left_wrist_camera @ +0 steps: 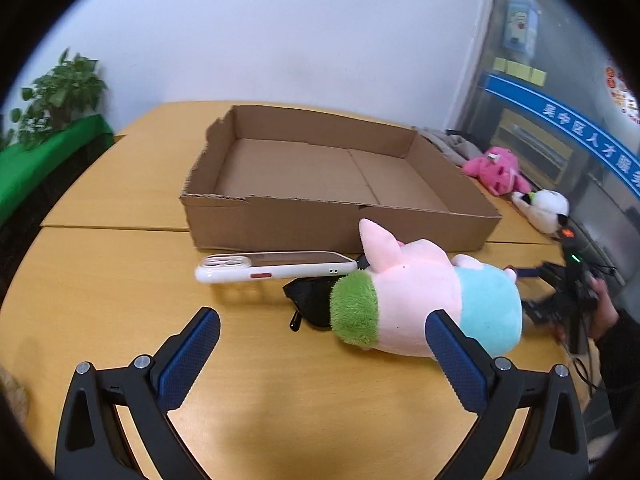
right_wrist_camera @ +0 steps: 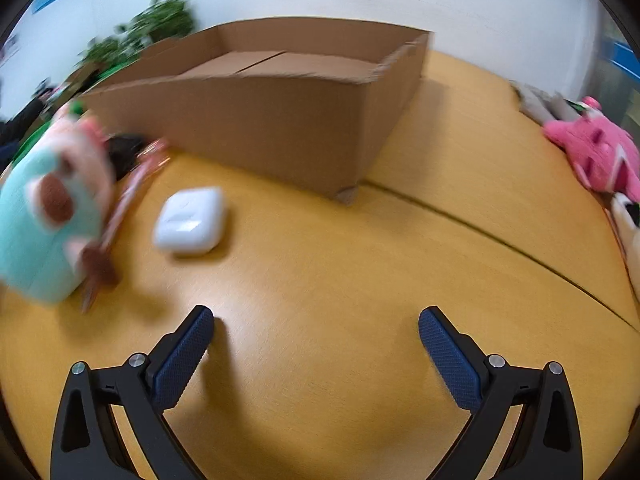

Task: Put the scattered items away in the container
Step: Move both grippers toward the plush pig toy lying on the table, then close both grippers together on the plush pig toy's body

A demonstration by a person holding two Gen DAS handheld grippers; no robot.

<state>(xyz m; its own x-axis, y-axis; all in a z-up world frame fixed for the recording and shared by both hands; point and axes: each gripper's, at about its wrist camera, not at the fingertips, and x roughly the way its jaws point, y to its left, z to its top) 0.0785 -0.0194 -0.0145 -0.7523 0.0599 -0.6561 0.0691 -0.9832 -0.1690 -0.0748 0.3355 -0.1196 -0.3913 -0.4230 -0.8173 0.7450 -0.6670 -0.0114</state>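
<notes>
1. Cardboard box (left_wrist_camera: pixel 328 184) sits on the yellow wood counter (left_wrist_camera: pixel 120 288), open on top, with nothing in it that shows.
2. A soft toy (left_wrist_camera: pixel 424 304) lies on its side on the counter, just in front of the box. It is pink and light blue with a green fuzzy tuft.
3. A white phone (left_wrist_camera: pixel 276 266) lies flat between the toy and the box, close to the box wall.
4. Dark sunglasses (left_wrist_camera: pixel 312 304) lie just under the phone, partly hidden by the toy's green tuft.
5. The left hand-held gripper (left_wrist_camera: pixel 324 328) hangs above the counter with its blue fingers spread wide. It holds nothing. Its one finger sits right in front of the toy's blue part.
6. The right hand-held gripper (right_wrist_camera: pixel 316 328) is also spread wide and holds nothing. Bare counter lies between its fingers.
7. In the right wrist view, a small white case (right_wrist_camera: pixel 190 220) lies on the counter near a corner of the box. That view is blurry.
8. A thin pink stick-like thing (right_wrist_camera: pixel 128 196) lies between the white case and the soft toy. It is too blurry to tell what it is.
9. A bright pink plush (left_wrist_camera: pixel 496 168) and a white plush (left_wrist_camera: pixel 544 206) lie at the far right edge of the counter, well apart from the box.
10. A green plant (left_wrist_camera: pixel 60 92) stands by the white wall.
</notes>
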